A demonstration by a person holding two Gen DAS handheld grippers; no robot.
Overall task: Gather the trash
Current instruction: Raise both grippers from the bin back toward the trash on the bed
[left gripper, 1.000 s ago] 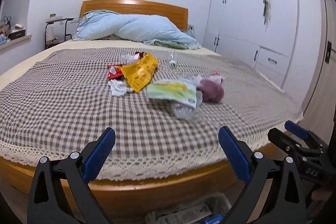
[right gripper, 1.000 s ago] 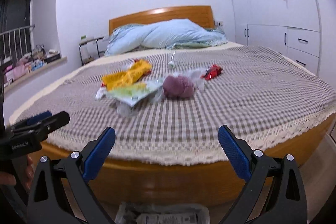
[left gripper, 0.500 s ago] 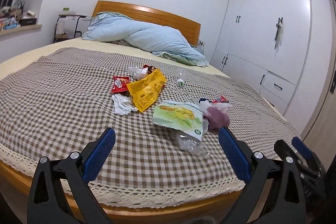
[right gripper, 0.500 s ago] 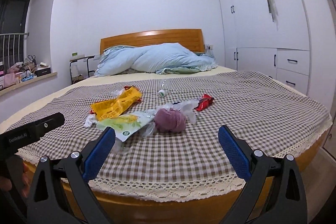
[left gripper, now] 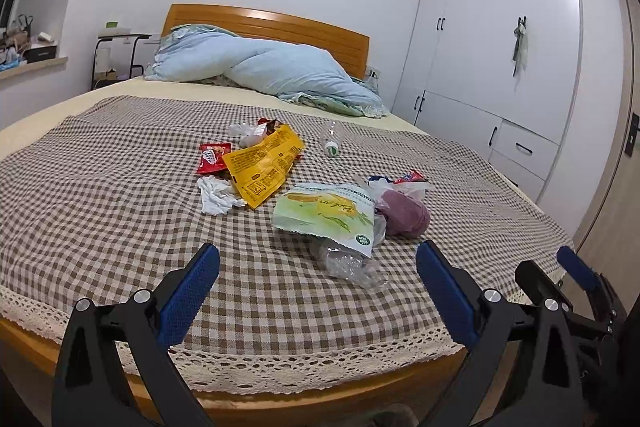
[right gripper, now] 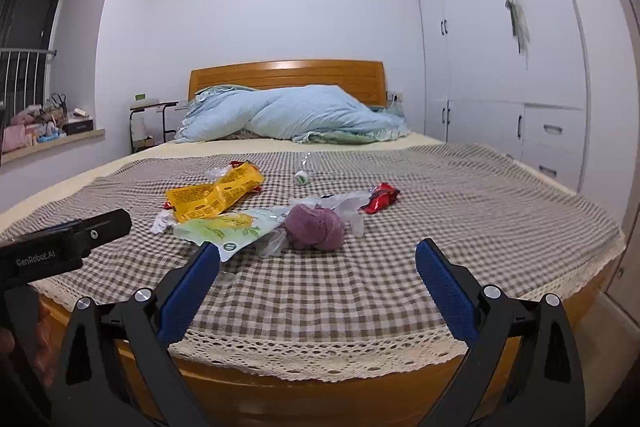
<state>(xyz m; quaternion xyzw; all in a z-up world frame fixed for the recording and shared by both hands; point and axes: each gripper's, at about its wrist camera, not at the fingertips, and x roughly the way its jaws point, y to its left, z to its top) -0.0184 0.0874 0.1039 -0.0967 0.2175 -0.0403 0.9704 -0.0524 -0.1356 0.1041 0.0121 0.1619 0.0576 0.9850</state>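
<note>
Trash lies on the checked bedspread [left gripper: 100, 195]: a yellow wrapper [left gripper: 262, 163], a small red packet [left gripper: 214, 157], crumpled white tissue [left gripper: 216, 195], a green-and-white bag [left gripper: 326, 213], a crushed clear bottle [left gripper: 352, 265], a purple lump [left gripper: 404, 215] in thin plastic, and a small clear bottle [left gripper: 332, 143]. My left gripper [left gripper: 318, 279] is open and empty over the bed's near edge. My right gripper [right gripper: 318, 279] is open and empty, short of the purple lump [right gripper: 316, 227]. A second red wrapper [right gripper: 382, 199] lies to the right.
A blue duvet [left gripper: 260, 71] is heaped at the wooden headboard [left gripper: 272, 27]. White wardrobes [left gripper: 500, 47] line the right wall. A side table [left gripper: 116, 55] and a cluttered sill [right gripper: 44, 123] stand at the left. The bed's wooden frame [right gripper: 320, 387] is just below the grippers.
Both grippers have risen and moved in over the bed's foot edge, so the trash looks nearer. The bin seen below the bed edge has dropped out of view.
</note>
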